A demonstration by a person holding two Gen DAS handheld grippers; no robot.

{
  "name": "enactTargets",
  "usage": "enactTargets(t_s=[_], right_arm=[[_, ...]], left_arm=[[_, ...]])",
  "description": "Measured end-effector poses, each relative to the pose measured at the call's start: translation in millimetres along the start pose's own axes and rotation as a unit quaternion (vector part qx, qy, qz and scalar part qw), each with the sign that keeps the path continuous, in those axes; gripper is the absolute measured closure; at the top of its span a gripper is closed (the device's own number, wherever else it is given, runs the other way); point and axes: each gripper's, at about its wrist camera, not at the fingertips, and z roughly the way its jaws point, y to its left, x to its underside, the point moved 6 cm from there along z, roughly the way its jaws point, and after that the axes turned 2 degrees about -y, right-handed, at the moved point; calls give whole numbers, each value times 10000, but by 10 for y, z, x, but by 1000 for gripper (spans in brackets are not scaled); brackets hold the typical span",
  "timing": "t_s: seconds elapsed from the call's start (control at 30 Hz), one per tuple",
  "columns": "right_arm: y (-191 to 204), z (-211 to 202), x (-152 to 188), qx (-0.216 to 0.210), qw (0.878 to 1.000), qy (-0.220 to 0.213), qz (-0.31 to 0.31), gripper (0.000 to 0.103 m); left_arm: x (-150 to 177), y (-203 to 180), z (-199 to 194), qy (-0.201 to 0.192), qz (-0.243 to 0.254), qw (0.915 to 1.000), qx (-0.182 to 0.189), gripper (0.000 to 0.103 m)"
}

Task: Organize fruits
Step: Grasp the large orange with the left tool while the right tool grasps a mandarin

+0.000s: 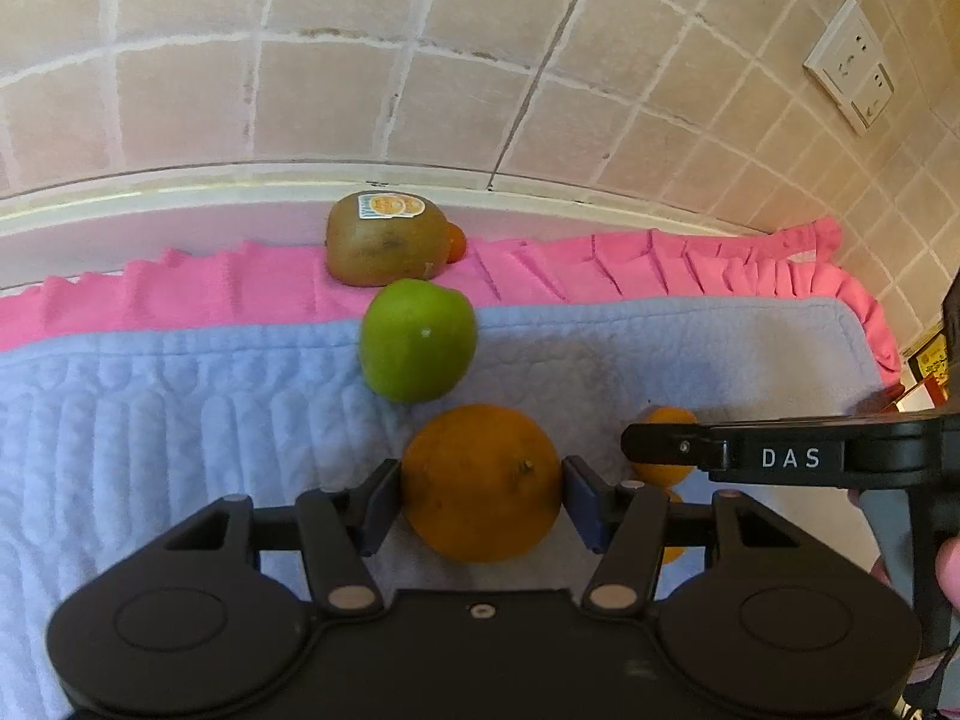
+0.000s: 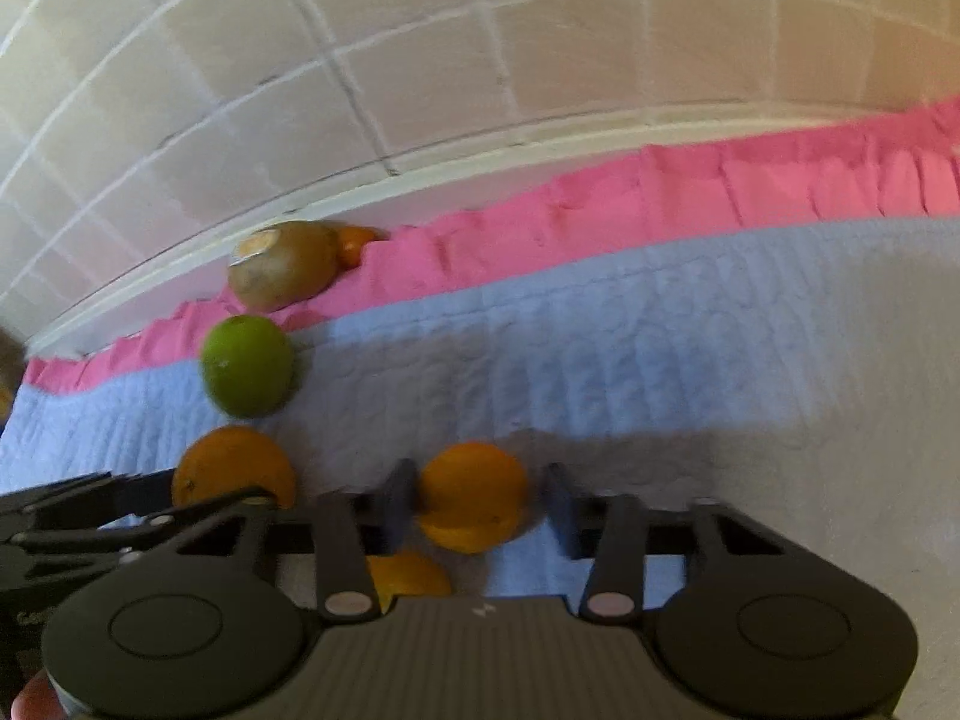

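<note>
Your left gripper [image 1: 482,501] is clamping a large dimpled orange [image 1: 480,480], both jaws pressing its rounded sides. Straight ahead of those jaws a smooth green apple [image 1: 418,340] is sitting on the quilted blue towel [image 1: 180,396], and beyond it a fuzzy brown kiwi [image 1: 384,240] with a sticker is resting on the ruffled pink cloth [image 1: 600,270]. Your right gripper [image 2: 480,498] is holding its jaws apart around a smaller orange [image 2: 471,495]; the left jaw seems to be touching it, the right one standing clear. The tiled wall [image 1: 420,60] is rising behind.
</note>
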Motion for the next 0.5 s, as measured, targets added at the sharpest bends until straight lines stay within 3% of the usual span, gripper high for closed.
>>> enactTargets(t_s=[0.23,0.5], right_arm=[[-87,-267,9,-42,9997,-250,60,62],[-381,-953,72,-106,9954,-838,445,62]], left_arm=[[12,-96,-276,-219,194,9995,-134,35],[-71,-473,-638,-523,551,9970,-111,35]])
